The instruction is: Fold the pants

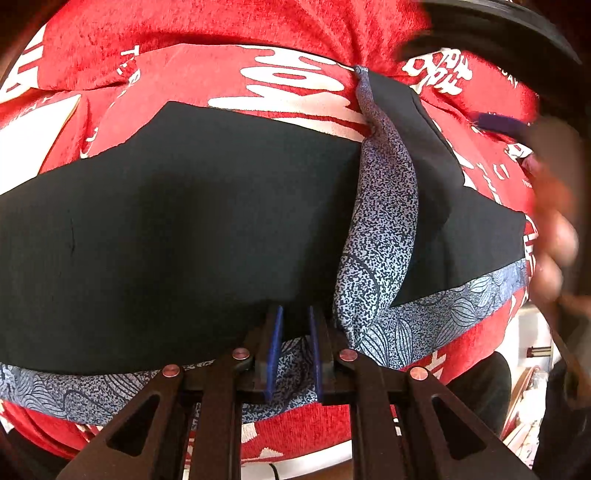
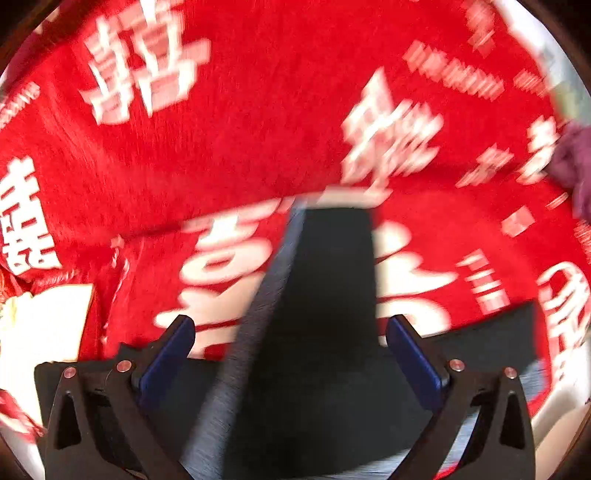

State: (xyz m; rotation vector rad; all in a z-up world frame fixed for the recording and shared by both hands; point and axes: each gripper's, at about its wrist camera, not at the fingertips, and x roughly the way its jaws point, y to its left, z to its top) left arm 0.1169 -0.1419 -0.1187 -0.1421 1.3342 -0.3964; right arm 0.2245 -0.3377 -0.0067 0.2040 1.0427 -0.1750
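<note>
The pants [image 1: 177, 229] are black with a blue-grey patterned waistband [image 1: 380, 236] and lie spread on a red blanket [image 1: 229, 22]. My left gripper [image 1: 295, 314] is shut on the patterned edge of the pants at their near side. In the right wrist view the pants [image 2: 325, 295] run away from me as a black strip with a grey edge. My right gripper [image 2: 291, 332] is open wide, its blue pads [image 2: 170, 354] on either side of the black cloth, holding nothing. That view is motion-blurred.
The red blanket [image 2: 258, 110] with white lettering covers the whole surface. A blurred hand [image 1: 554, 229] and the other gripper's dark rim [image 1: 498, 33] show at the right of the left wrist view. A purple cloth [image 2: 576, 162] lies at the right edge.
</note>
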